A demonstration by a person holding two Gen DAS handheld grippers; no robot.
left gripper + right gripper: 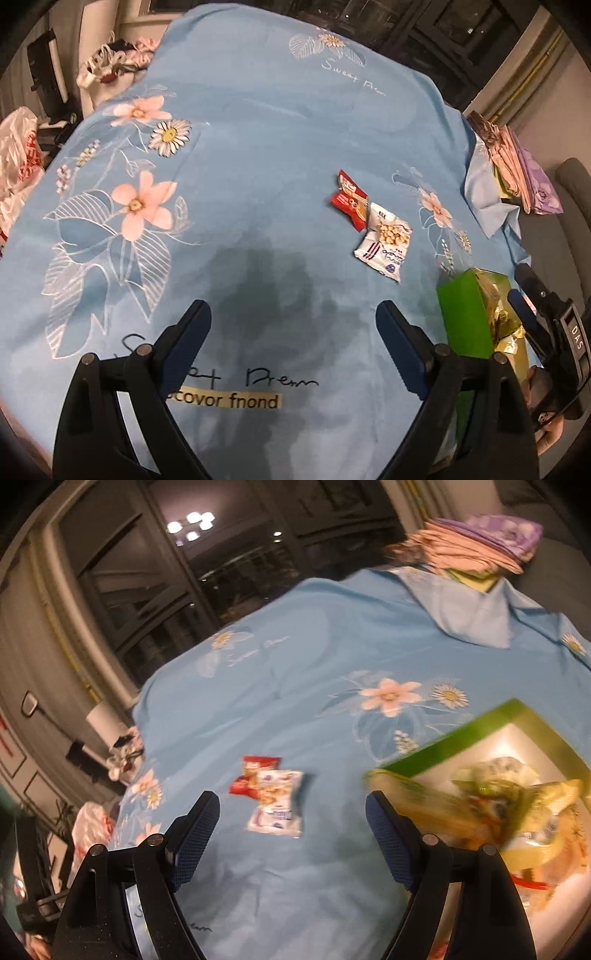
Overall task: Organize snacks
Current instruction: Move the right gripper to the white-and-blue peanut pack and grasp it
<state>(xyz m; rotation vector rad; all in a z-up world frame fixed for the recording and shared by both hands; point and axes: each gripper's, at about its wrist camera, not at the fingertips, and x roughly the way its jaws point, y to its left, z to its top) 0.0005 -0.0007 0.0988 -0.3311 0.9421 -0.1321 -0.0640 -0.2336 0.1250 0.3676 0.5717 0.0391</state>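
**Snacks: two packets left on the cloth**

Snacks are mostly gathered in the green box [491, 731]; a red packet [349, 201] and a white packet [386, 242] lie overlapping on the blue floral cloth [258, 147]. Both the left hand-held gripper [293, 345] and right hand-held gripper [291, 834] are spread wide and empty. The white packet is best pinched first, by its free edge.

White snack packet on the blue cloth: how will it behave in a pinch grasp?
The white snack packet looks puffed and crinkly, so probably light, and it would give under the pads. Its glossy film may slip. It overlaps the red packet, so dragging it could shift that one too.
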